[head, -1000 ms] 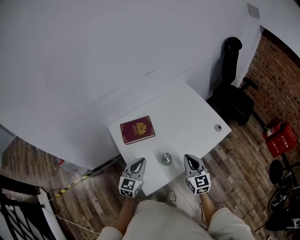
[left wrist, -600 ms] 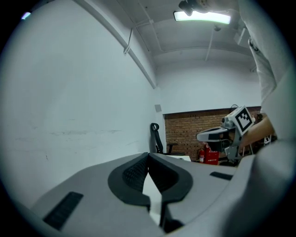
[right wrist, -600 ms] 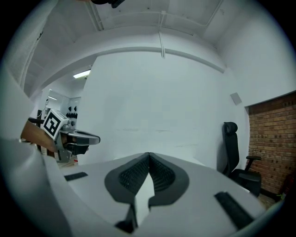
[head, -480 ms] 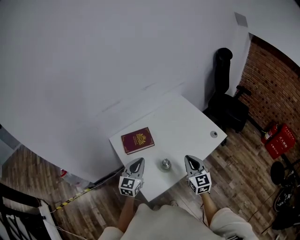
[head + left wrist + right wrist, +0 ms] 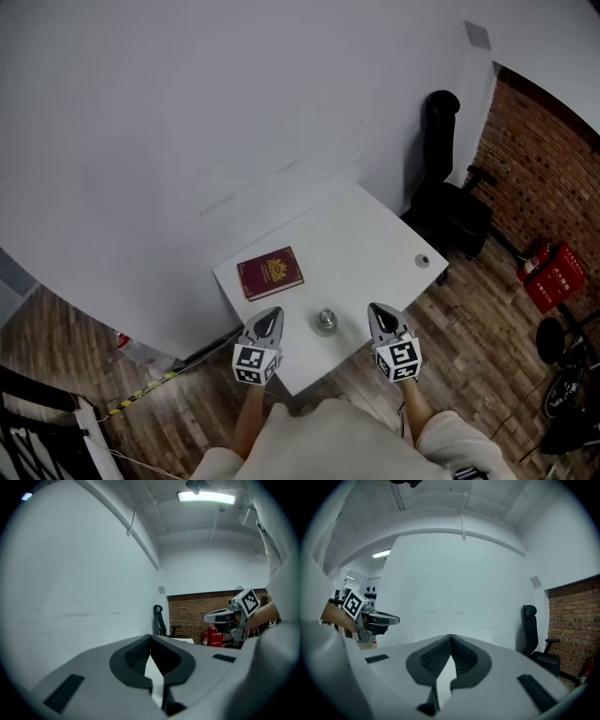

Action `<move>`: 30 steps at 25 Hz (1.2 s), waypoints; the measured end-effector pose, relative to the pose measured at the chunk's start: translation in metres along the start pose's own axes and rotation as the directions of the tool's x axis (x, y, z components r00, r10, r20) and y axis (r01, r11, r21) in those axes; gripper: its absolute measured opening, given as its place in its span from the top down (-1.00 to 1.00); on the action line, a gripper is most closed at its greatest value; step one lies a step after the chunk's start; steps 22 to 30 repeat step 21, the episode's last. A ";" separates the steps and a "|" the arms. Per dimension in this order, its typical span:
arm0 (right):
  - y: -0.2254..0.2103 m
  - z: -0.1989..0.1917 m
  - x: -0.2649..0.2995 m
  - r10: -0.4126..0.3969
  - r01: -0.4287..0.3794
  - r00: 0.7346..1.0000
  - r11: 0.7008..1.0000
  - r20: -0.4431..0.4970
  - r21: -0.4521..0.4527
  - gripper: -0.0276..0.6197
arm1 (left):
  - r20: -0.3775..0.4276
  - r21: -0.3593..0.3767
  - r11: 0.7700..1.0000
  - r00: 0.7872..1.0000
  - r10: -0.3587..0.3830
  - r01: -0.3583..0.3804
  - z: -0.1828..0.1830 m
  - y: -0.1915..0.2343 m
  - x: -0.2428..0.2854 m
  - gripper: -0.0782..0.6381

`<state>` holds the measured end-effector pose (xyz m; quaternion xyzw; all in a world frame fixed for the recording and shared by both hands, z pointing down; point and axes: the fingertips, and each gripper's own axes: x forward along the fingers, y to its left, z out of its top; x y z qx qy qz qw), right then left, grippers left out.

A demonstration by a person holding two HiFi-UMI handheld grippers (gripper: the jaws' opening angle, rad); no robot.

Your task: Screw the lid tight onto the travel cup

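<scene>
Change over the last second: head view pulls back, so the white rectangular desk [image 5: 375, 225] looks smaller, and the left gripper [image 5: 272, 315] and right gripper [image 5: 375, 312] lift a little over its near edge. Nothing on the desk shifts. The small shiny metal travel cup [image 5: 325, 321] stands upright near the middle of the near edge, between the two grippers and touching neither. Left fingers [image 5: 136, 656] are together with nothing between them, and so are the right fingers [image 5: 433, 656]. Judgement: no grip and no turning on the cup right now. That fits either hands pausing ahead of a grasp or hands drawn off a lid already tight. Whether the lid sits on the cup is too small to tell. Counts: one cup, two grippers, one desk, one dark red booklet with a gold crest [image 5: 270, 273] by the left corner, one small grey round disc [image 5: 422, 261] near the right corner (lid or desk fitting, cannot tell), one black office chair [image 5: 448, 192].
</scene>
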<state>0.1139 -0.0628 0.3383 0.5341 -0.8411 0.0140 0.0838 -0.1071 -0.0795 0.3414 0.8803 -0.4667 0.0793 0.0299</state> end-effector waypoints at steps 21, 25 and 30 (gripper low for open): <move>0.003 -0.009 0.000 0.000 0.000 1.000 1.000 -0.021 -0.003 0.92 | -0.014 -0.004 1.000 1.000 -0.010 0.010 -0.006 -0.011 0.005 0.76; 0.003 -0.009 0.000 0.000 0.000 1.000 1.000 -0.021 -0.003 0.92 | -0.014 -0.004 1.000 1.000 -0.010 0.010 -0.006 -0.011 0.005 0.76; 0.003 -0.009 0.000 0.000 0.000 1.000 1.000 -0.021 -0.003 0.92 | -0.014 -0.004 1.000 1.000 -0.010 0.010 -0.006 -0.011 0.005 0.76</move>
